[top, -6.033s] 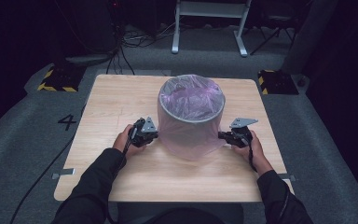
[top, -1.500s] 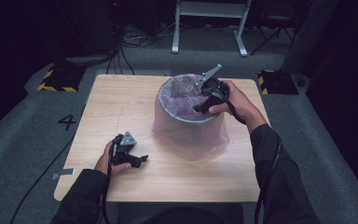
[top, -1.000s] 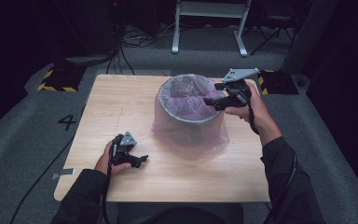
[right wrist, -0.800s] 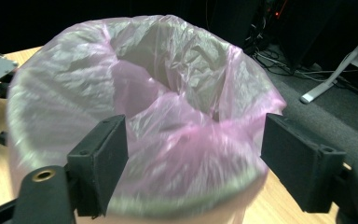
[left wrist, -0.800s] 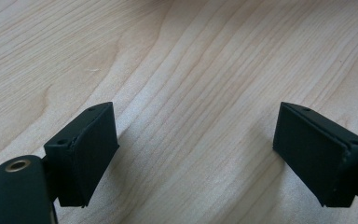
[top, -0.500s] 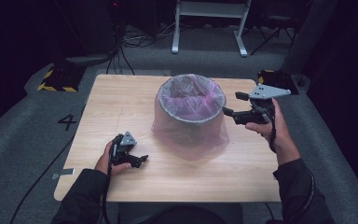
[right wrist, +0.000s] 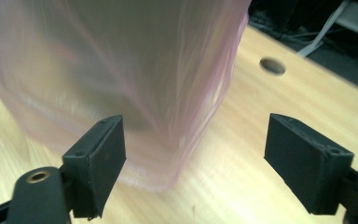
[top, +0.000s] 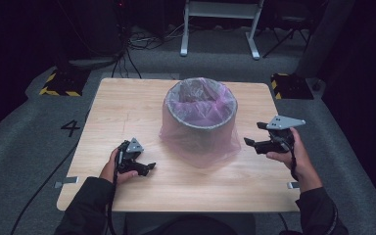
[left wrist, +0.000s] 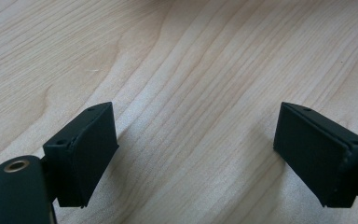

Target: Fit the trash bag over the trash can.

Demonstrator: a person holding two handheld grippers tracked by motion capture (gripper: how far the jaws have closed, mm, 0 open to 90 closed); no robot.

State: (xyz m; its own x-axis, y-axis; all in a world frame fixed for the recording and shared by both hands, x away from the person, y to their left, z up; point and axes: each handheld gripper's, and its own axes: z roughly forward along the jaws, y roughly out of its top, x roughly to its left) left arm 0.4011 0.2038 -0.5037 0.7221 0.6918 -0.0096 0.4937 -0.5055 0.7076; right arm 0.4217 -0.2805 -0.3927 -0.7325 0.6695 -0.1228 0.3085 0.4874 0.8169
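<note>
A round bin (top: 200,115) stands in the middle of the wooden table (top: 127,107), lined with a translucent pink bag (top: 196,142) that drapes down its outside. My right gripper (top: 254,134) hovers just right of the bin, pointing at it, open, its jaws having just been opening with nothing between them. In the right gripper view the bag (right wrist: 121,70) hangs close ahead and a little to the left of the gripper (right wrist: 193,154). My left gripper (top: 147,169) rests low at the table's front left, open and empty; beyond the gripper (left wrist: 196,158) in its own view lies bare wood (left wrist: 191,70).
A hole (right wrist: 272,66) pierces the tabletop beyond the bag. Past the table's far edge are a white stand (top: 220,24), cables (top: 142,41) and two yellow-black striped blocks (top: 58,83) on the grey floor. A "4" (top: 71,128) is marked on the floor at left.
My right gripper has come away from the bin's rim, moving right and down toward the near side, to the bin's right side. The left gripper has stayed put.
</note>
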